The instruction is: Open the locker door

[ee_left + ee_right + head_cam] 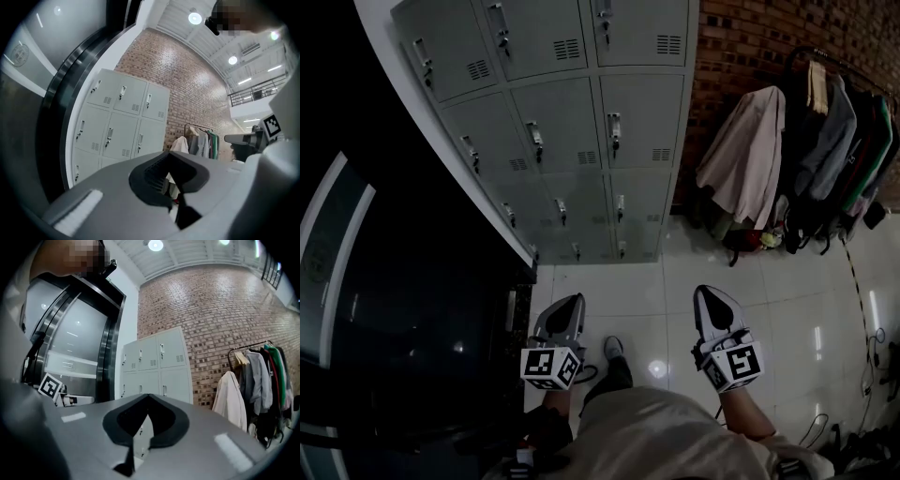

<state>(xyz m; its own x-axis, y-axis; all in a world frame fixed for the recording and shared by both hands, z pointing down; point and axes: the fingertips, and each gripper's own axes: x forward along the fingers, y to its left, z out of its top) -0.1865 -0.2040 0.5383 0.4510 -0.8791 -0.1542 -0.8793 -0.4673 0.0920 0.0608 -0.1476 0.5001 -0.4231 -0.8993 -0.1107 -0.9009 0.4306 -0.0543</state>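
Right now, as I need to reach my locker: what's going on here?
A person stands facing the grey lockers, a gripper in each hand. The left gripper has its jaws slightly apart, the right gripper is shut; both are empty and well short of the lockers. All of them in view are closed.

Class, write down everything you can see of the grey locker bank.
The locker bank looks like light grey painted metal, three columns wide, with at least four rows showing. Each door has an upright handle-and-lock fitting near its left edge and a small slotted vent at lower right. Every visible door is shut. It stands upright on the glossy pale tiled floor, with a brick wall on its right. Nothing touches its doors.
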